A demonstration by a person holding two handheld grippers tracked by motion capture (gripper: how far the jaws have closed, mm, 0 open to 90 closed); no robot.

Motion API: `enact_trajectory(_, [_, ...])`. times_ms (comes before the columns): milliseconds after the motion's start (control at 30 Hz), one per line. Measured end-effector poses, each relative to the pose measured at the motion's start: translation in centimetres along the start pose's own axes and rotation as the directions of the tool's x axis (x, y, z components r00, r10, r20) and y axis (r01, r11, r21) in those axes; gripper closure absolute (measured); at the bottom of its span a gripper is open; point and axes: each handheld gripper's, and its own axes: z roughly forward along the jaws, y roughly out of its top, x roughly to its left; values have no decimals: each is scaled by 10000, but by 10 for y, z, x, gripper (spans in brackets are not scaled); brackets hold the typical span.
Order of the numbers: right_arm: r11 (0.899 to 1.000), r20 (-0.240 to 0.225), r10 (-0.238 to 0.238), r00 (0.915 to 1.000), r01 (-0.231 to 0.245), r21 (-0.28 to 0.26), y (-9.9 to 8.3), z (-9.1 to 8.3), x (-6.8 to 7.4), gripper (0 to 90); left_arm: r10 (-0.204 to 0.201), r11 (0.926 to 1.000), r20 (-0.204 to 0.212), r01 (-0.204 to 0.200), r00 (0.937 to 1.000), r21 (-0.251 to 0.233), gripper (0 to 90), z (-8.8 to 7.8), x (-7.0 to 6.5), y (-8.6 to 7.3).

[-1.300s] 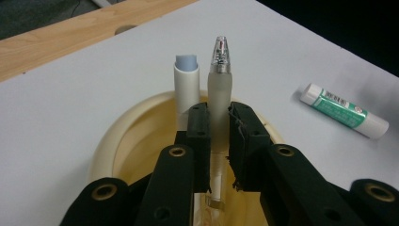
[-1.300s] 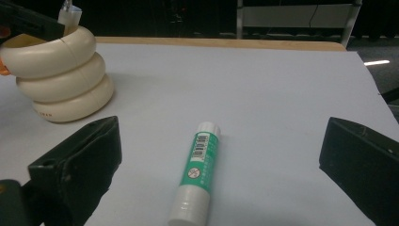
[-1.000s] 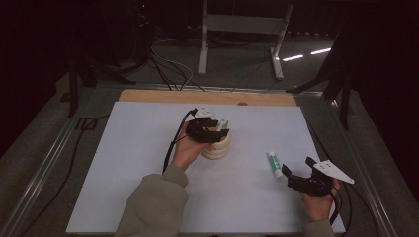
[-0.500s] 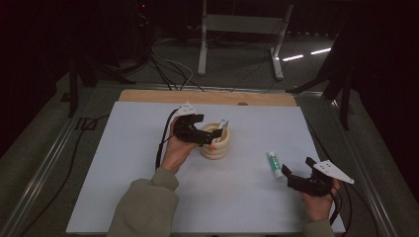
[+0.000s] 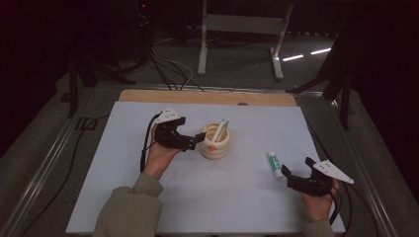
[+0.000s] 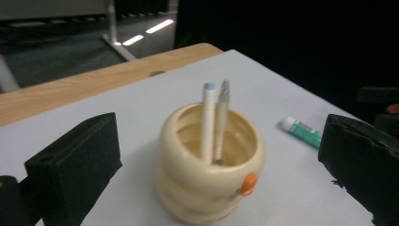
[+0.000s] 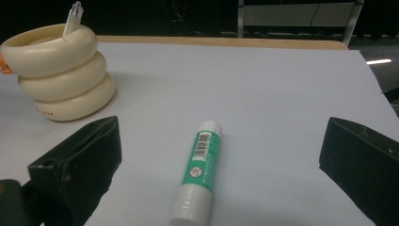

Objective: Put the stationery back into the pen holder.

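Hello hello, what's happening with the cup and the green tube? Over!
Left gripper open beside cream cup, toothbrush standing inside. Right gripper open, green tube lying ahead. Nothing in the way.

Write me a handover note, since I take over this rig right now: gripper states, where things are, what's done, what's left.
Left gripper: open, jaws just opened, nothing between them, beside the cream ringed plastic cup.
Right gripper: open, resting near the table's right edge, aimed at the green-and-white tube.
Things: the white toothbrush stands in the cup mid-table; the tube lies flat on the white table cover to the cup's right.
Done: toothbrush in cup.
Left: probably the tube, not yet gripped.
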Motion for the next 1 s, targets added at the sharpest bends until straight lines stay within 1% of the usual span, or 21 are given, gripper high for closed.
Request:
enact_trajectory(200, [10000, -1, -10, 10000, 10, 12, 0, 0, 0, 0, 10, 9999, -290, -5, 9996, 164, 1, -13, 6, -11])
enact_trajectory(300, [10000, 1, 1, 10000, -1, 19, 0, 0, 0, 0, -64, 9997, -422, 74, 9991, 234, 2, -19, 10, -17])
enact_trajectory(433, [10000, -4, 9, 10000, -9, 25, 0, 0, 0, 0, -191, 9995, -618, 207, 9979, 238, 1, -27, 15, -26])
enact_trajectory(500, [10000, -2, 13, 10000, -13, 31, 0, 0, 1, 0, -138, 9996, -815, 157, 9966, 223, 2, -31, 17, -31])
enact_trajectory(567, [10000, -7, 4, 10000, -4, 36, 0, 0, 1, 0, -148, 9996, -927, 169, 9956, 216, 2, -36, 18, -35])
enact_trajectory(767, [10000, -30, -4, 10000, 4, 57, 0, 1, 1, 0, -376, 9987, -1473, 424, 9884, 294, 2, -50, 24, -53])
enact_trajectory(900, [10000, -29, 24, 10000, -24, 78, -1, 1, 1, 0, -645, 9976, -1718, 677, 9830, 131, 2, -62, 28, -65])
enact_trajectory(1000, [10000, -33, 2, 10000, -2, 86, -1, 1, 1, 0, -712, 9972, -1905, 739, 9791, 73, 2, -70, 28, -73])
